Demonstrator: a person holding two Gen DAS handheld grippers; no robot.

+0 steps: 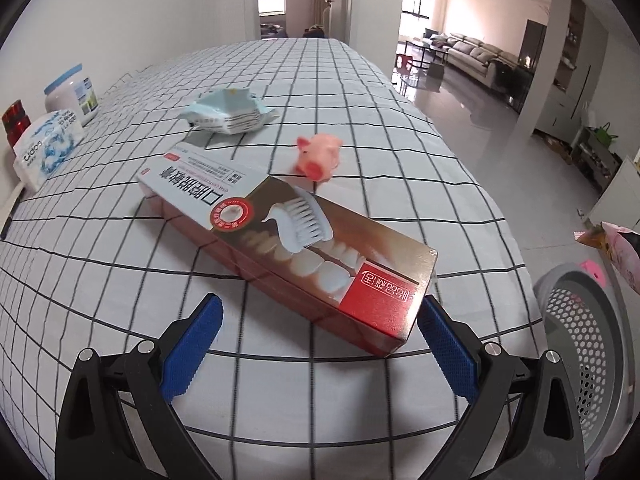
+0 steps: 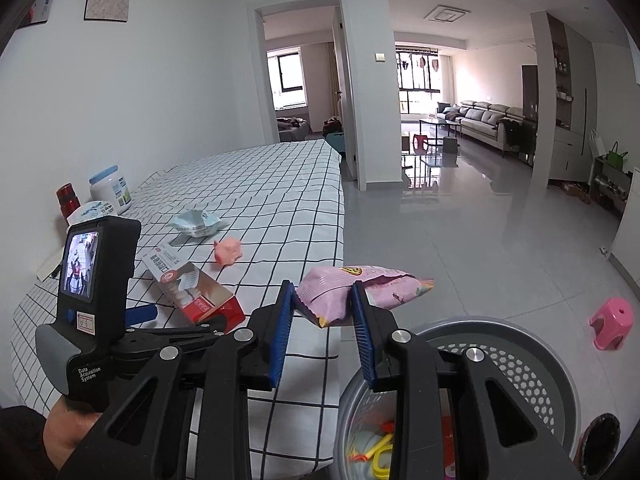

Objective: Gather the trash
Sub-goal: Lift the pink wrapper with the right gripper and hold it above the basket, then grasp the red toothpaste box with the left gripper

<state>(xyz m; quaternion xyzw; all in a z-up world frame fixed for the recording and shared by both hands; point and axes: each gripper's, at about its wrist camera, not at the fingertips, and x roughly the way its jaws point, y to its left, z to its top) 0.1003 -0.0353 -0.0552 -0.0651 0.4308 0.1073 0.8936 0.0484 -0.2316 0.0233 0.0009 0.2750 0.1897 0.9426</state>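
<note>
Both grippers are noted in use. On the right gripper [image 2: 322, 316] the blue pads are pressed onto a pink snack wrapper [image 2: 360, 286], which is pinched at its lower edge and held in the air, just above and to 11 o'clock of the grey perforated basket [image 2: 520, 360]. The wrapper is not yet released. Inside the basket, coloured items are already seen at the bottom; what they are cannot be told.

On the left gripper [image 1: 320, 328] the jaws are spread wide and nothing is held. The red end of a toothpaste box [image 1: 288, 240] is set between the two blue pads; the right-hand pad lies just beside the box end, and contact cannot be confirmed. The box lies flat on the checked cloth [image 1: 400, 120].

Beyond the box, at 12 o'clock, a pink pig toy [image 1: 318, 156] is found, and at 11 o'clock a crumpled pale-blue wrapper [image 1: 228, 114]. At 10 o'clock, against the wall, a tissue pack [image 1: 48, 148], a white jar [image 1: 74, 94] and a red object [image 1: 16, 120] are recorded.

Progress is judged partial: some trash is binned, one wrapper is about to be dropped, and the crumpled wrapper, and possibly the box, remain to be collected.
</note>
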